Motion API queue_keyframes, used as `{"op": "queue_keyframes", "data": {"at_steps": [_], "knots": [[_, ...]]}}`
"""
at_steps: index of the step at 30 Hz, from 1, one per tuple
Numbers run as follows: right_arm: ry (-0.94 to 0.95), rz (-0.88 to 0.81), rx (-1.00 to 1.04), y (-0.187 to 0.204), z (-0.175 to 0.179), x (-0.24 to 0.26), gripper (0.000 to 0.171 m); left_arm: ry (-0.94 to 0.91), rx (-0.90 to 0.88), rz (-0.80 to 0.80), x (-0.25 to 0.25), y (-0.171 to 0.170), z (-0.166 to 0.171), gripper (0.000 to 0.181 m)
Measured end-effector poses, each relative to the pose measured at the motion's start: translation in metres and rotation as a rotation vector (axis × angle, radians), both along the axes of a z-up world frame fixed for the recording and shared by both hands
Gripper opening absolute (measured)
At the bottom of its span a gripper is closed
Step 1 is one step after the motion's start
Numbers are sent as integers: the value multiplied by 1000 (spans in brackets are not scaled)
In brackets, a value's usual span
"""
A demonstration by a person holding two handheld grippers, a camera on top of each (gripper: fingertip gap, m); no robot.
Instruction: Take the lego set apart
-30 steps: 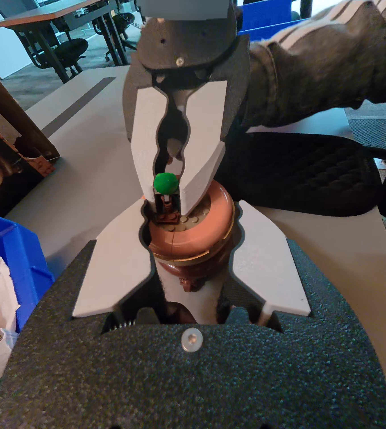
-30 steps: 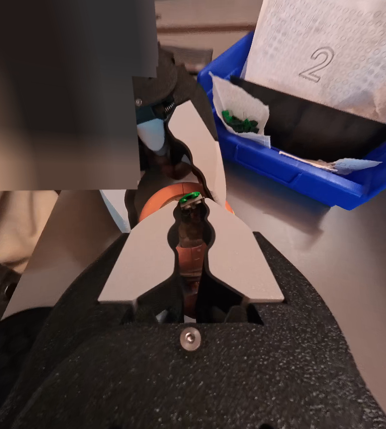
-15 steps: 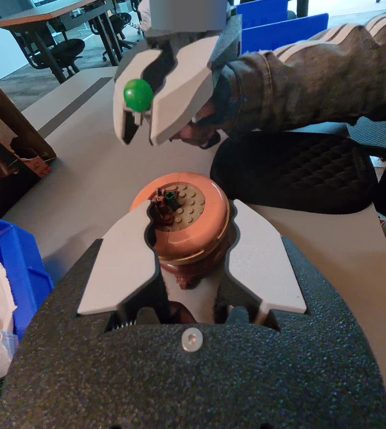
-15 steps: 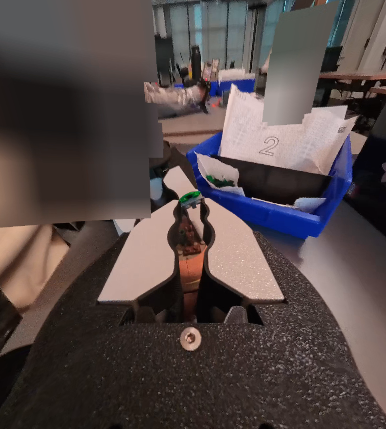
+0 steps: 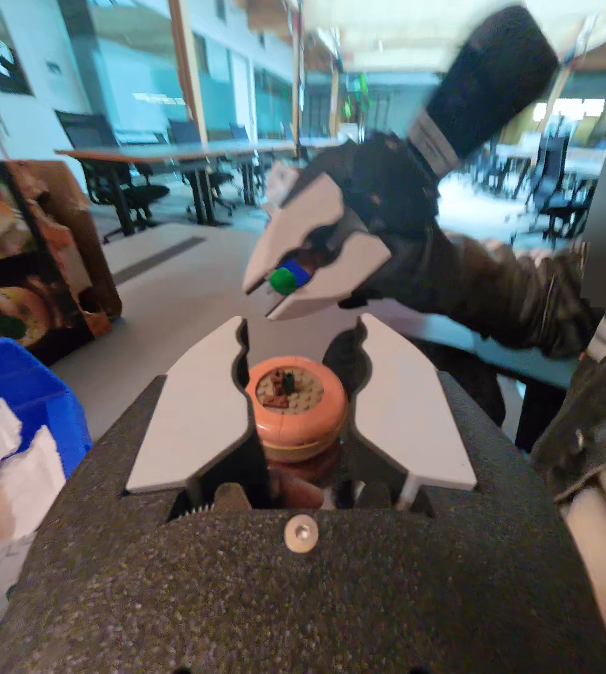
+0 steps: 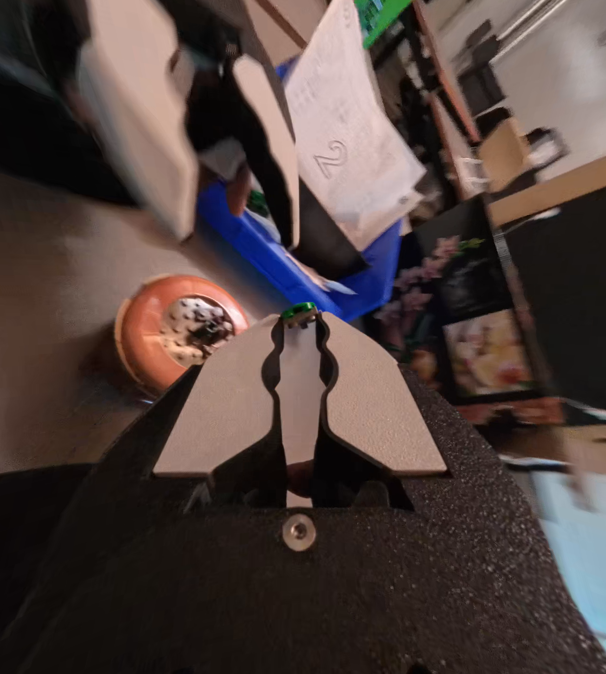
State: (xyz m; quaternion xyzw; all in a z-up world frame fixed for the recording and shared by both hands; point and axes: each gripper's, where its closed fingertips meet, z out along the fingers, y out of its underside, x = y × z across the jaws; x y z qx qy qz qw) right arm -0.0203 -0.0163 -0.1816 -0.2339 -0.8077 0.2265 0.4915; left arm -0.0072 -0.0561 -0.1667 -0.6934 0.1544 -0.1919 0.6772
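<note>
The left gripper [image 5: 303,368] has its jaws spread either side of the terracotta lego pot [image 5: 297,403] on the desk [image 5: 170,291]. Above the pot, the right gripper [image 6: 298,318] pinches a small green piece [image 6: 298,310] at its very tips. Shallow hold; a fast swing could flick it loose.

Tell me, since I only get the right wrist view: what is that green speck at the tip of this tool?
Observer: In the left wrist view the green piece is a rounded knob, pinched in the right tool.
Operator: Is anything standing on the pot? It's a blur here.
Observer: Yes, a small brown and dark green stub stands on the studded top of the pot.
Operator: And the other tool?
Observer: The left tool is open. Its fingers are spread wider than the pot, which shows between them.
</note>
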Motion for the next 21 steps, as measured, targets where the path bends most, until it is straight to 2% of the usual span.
{"op": "queue_keyframes", "data": {"at_steps": [2, 4, 7, 10, 14, 18, 21], "knots": [[98, -59, 220, 2, 14, 1, 16, -123, 33, 51, -12, -3, 15, 26], [161, -96, 395, -1, 23, 2, 16, -204, 27, 76, -13, -4, 21, 13], [193, -159, 563, -4, 28, 0, 16, -208, 41, 111, -4, -2, 28, 19], [232, -180, 590, -10, 34, -1, 16, -155, 20, 118, 7, 1, 27, 31], [265, -198, 628, -17, 42, -1, 16, -144, 44, 118, 11, 3, 29, 17], [262, -197, 669, -23, 40, -2, 16, -141, 63, 149, 8, 4, 31, 16], [265, -198, 675, -24, 41, -2, 16, -130, 67, 157, 6, 2, 30, 9]]}}
